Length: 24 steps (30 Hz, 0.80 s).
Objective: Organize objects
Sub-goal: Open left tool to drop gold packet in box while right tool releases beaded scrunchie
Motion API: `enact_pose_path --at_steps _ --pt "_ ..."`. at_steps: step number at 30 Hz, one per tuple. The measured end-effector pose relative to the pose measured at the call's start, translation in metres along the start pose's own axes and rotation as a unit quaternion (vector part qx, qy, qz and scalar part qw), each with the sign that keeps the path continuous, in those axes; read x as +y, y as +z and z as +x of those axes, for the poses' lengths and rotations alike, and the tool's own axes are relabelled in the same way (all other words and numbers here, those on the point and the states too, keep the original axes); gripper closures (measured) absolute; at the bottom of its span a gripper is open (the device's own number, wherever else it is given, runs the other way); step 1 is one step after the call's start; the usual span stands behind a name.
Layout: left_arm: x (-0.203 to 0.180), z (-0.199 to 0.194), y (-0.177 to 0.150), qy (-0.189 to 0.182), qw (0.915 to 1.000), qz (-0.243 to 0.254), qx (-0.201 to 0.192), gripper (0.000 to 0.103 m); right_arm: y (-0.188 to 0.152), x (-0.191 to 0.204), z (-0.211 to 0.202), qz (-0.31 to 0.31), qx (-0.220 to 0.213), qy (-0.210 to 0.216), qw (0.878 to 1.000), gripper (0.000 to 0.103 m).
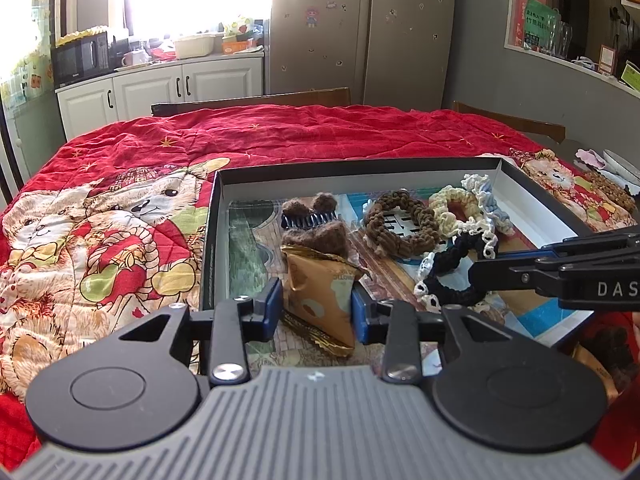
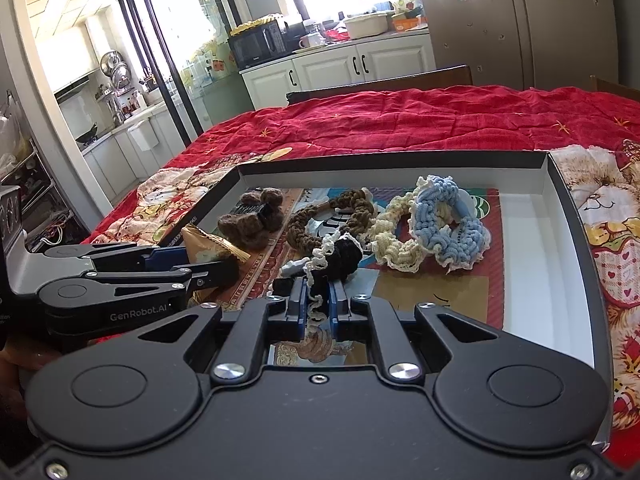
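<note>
While the left gripper (image 1: 316, 308) looks over the box (image 1: 360, 166), its fingers (image 1: 273, 306) are closed on a tan snack packet (image 1: 324, 296), held just over the box floor near the brown clip (image 1: 312, 222). Seen from the right wrist, the right gripper (image 2: 318, 304) has its fingers nearly together, pinching the black scrunchie (image 2: 340, 258) inside the box, beside the cream scrunchie (image 2: 394, 236) and blue scrunchie (image 2: 448, 220). Both seem mid-placement; next likely calls for setting each down in a free spot and letting go.

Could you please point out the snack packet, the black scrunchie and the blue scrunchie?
Snack packet (image 1: 320, 300), left wrist view, middle of the wrapper.
Black scrunchie (image 2: 346, 256), right wrist view, its black knit body.
Blue scrunchie (image 2: 436, 220), right wrist view, its left loop.
</note>
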State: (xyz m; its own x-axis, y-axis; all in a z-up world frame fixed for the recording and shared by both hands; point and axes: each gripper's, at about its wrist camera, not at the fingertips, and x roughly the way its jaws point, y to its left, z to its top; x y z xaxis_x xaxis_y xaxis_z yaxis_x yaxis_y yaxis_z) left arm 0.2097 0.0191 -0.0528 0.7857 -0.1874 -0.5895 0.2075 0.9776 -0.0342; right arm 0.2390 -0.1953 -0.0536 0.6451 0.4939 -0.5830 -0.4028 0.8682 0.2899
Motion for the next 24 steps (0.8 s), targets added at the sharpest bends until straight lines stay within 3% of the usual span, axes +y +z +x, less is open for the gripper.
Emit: enact_pose_path --at_steps 13,24 --pt "-0.001 -0.003 -0.001 0.0 1.0 0.004 -0.007 0.039 0.0 -0.001 0.0 0.001 -0.004 -0.008 1.0 0.082" --pt "-0.003 -0.014 -0.001 -0.005 0.9998 0.0 -0.02 0.027 0.001 0.01 -0.02 -0.017 -0.019 -0.041 0.999 0.065"
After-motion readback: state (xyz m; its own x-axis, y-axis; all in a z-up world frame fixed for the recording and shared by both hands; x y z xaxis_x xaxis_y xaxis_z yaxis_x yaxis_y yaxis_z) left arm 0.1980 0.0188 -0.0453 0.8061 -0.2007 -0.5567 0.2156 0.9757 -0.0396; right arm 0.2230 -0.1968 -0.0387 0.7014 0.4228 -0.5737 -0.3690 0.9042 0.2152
